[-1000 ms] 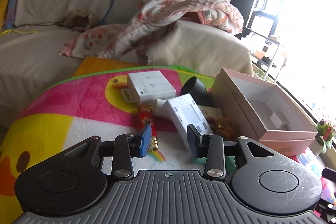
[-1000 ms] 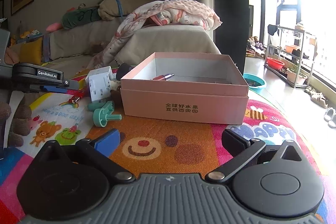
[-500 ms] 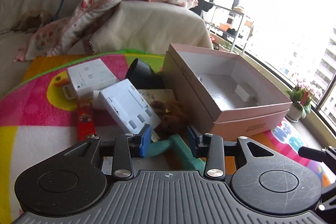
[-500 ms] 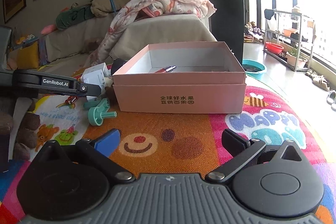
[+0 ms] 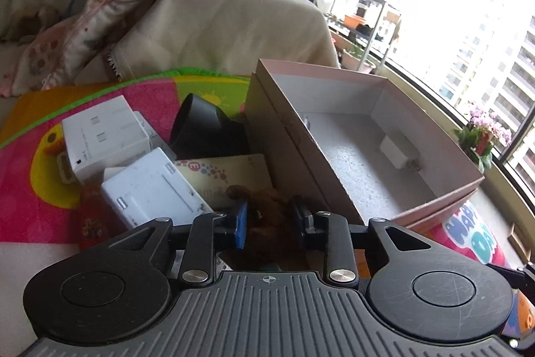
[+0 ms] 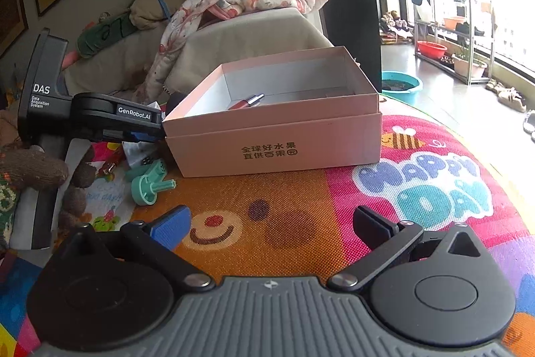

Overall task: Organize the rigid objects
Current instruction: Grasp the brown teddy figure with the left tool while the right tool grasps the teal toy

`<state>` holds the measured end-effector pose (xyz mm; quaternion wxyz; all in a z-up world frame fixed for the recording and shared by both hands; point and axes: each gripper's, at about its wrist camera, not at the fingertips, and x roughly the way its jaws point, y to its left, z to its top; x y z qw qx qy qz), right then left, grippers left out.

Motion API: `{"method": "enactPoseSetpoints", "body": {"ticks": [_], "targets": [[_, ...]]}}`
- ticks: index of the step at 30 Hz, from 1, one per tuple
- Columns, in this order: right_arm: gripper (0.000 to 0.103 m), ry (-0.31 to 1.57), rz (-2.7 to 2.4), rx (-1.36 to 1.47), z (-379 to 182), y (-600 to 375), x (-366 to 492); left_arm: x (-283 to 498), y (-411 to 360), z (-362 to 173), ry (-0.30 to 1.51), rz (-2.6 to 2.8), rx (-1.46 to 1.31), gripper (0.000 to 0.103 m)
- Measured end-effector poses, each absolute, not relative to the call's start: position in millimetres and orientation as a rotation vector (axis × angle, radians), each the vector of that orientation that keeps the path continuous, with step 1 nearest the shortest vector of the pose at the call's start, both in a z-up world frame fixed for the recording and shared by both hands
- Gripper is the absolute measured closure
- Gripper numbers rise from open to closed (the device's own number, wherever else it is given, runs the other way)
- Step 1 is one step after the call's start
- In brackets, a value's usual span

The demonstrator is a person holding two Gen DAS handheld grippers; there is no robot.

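"Brown fuzz sat between the left gripper's (image 5: 269, 223) fingers; a second before they had framed the white adapters. What did that change?"

"The left gripper had swung right, toward the pink box (image 5: 394, 216), and dropped over the small brown plush toy (image 5: 271, 206) lying just beside the box's near wall. Its fingers were narrowed, flanking the toy on both sides; whether they actually pinched it could not be told from the wrist view."

"And the rest of the pile?"

"The two white adapters (image 5: 150, 189), the black cylinder (image 5: 204, 126) and the printed card (image 5: 234, 169) lay where they had been on the play mat (image 6: 301, 206). The teal plastic piece (image 6: 147, 186) lay near the box's corner. Inside the box were a white charger (image 5: 398, 151) and a red pen (image 6: 245, 101)."

"The right gripper (image 6: 271, 226)?"

"Spread wide, holding nothing, hovering over the mat in front of the box. Judging by that, the toy looked like the next item bound for the box."
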<state>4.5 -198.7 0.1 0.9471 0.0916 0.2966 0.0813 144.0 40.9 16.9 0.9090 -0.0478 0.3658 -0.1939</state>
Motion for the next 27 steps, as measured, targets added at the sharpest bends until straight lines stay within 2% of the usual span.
{"method": "enactPoseSetpoints", "body": {"ticks": [15, 23, 27], "targets": [[0.000, 0.657, 0.165, 0.259, -4.7, -207.6, 14.0, 16.1, 105.5, 13.4, 0.781, -0.381, -0.326, 0.072], [0.000, 0.584, 0.448, -0.021, 29.6, -142.5, -35.6, -33.2, 119.7, 14.9, 0.760, -0.346, -0.307, 0.072], [0.000, 0.610, 0.533, -0.171, 24.9, -96.1, -52.5, -48.1, 126.7, 14.6, 0.730, -0.299, -0.288, 0.063]]}}
